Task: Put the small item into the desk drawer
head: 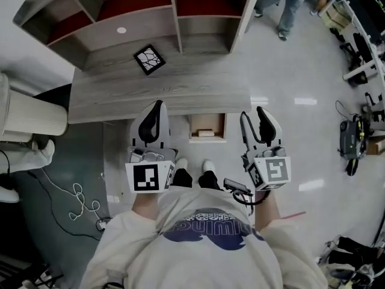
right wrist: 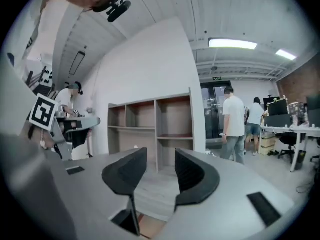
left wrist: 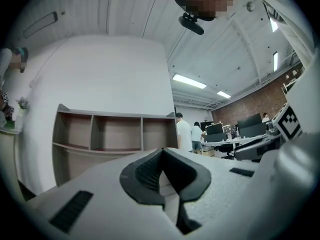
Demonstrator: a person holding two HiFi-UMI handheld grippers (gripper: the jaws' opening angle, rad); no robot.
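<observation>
A white cable [head: 75,200] lies looped on the floor at the far left. Next comes the grey wooden desk [head: 120,95] with its shelf unit [head: 138,23] behind and a black-and-white patterned tile [head: 148,59] lying on top. The left gripper [head: 157,106] is held level in front of the desk edge, jaws pressed together with nothing between them. Just right of it the desk drawer [head: 207,120] stands pulled out, and the small pale item [head: 206,132] lies inside it. Beyond the drawer the right gripper [head: 252,118] is also held level, jaws apart and empty. At the far right, two people [head: 283,5] stand on the shiny floor.
</observation>
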